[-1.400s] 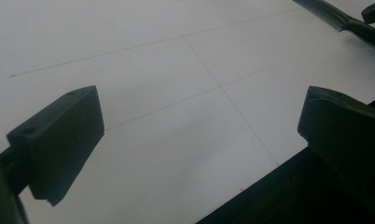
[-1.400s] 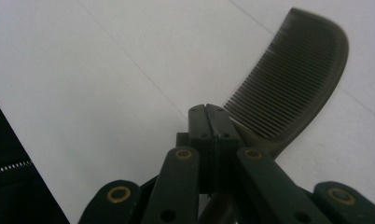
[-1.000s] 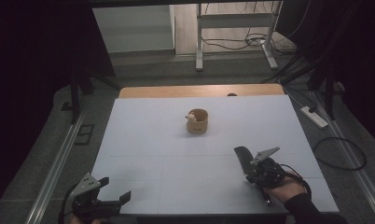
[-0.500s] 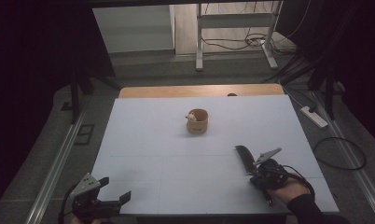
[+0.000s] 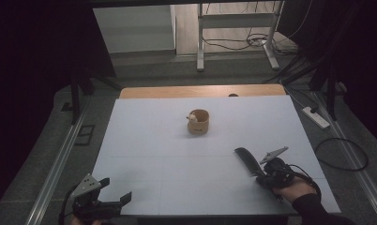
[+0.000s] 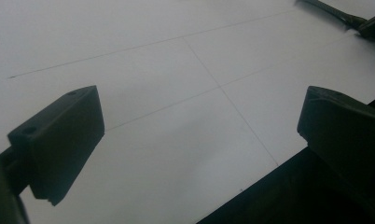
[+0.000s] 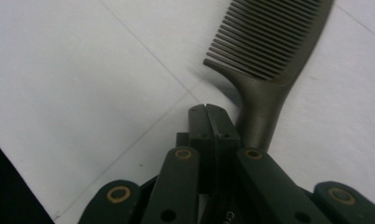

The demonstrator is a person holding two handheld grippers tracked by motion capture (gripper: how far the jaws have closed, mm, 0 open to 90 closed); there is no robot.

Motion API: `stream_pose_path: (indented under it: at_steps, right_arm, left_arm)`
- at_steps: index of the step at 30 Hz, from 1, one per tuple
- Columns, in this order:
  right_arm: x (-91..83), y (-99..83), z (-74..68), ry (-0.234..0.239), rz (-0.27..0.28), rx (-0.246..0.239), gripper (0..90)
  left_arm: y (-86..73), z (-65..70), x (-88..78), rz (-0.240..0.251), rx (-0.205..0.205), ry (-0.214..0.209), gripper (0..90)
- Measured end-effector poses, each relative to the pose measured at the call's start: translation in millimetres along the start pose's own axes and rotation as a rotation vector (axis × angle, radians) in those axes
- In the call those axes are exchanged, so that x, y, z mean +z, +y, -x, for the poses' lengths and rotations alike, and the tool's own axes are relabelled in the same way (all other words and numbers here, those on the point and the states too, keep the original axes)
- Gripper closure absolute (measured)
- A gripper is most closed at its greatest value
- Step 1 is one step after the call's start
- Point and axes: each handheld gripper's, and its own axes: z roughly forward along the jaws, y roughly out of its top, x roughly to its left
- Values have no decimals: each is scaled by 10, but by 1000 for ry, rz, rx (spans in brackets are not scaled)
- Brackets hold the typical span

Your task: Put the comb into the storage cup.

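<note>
Your right gripper (image 5: 260,172) lies low on the white table (image 5: 144,154) near its front right corner, jaws pressed flat together with nothing between them; the dark comb (image 7: 265,56) lies just beside them on the tabletop, its handle running past the closed tips and its teeth pointing away from you. Your left gripper (image 5: 112,192) sits at the front left edge, jaws spread wide over bare table. Well apart from both, near the table's middle, stands a small wooden cup (image 5: 199,121) with something pale inside.
</note>
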Motion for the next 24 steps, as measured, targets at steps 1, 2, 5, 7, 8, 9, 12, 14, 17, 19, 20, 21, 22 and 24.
stream_pose_path:
  at_steps: [1, 2, 5, 7, 8, 9, 12, 14, 17, 19, 20, 21, 22, 24]
  right_arm:
    - [-5, -6, 18, -1, -1, 2, 896]
    - [-10, -12, 34, -2, 1, 7, 897]
    - [-23, -30, 87, -11, 4, 18, 896]
    - [-37, -45, 131, -20, 10, 33, 896]
    - [-37, -45, 131, -20, 10, 33, 896]
    - [-46, -53, 153, -22, 10, 39, 897]
    - [-46, -54, 153, -20, 9, 37, 896]
    - [-46, -52, 149, -18, 10, 37, 896]
    - [-59, -47, 130, -11, 19, 30, 893]
    - [-90, -41, 110, -11, 29, 25, 880]
    - [-106, -41, 97, -10, 38, 21, 873]
    - [-123, -42, 82, -11, 46, 20, 865]
    - [-145, -45, 63, -15, 54, 16, 852]
    - [-187, -51, 20, -30, 70, 3, 806]
  left_arm:
    - [0, 1, 1, 0, 0, 1, 13]
    - [0, 0, 0, 0, 0, 0, 13]
    - [0, 0, 0, 0, 0, 0, 13]
    - [0, 1, 0, 0, 0, 0, 13]
    - [0, 2, 0, 0, 0, 1, 13]
    - [0, 1, 0, 0, 0, 1, 13]
    - [0, -1, 0, 0, 0, 0, 12]
    - [1, 1, 1, 0, 0, 1, 13]
    - [0, 0, -1, 1, 0, 0, 12]
    - [0, -1, 0, 0, 0, 0, 13]
    - [0, 0, 0, 0, 0, 0, 13]
    - [1, 1, 1, 0, 0, 1, 13]
    - [1, 1, 0, 0, 0, 1, 13]
    - [0, 0, 0, 0, 0, 0, 13]
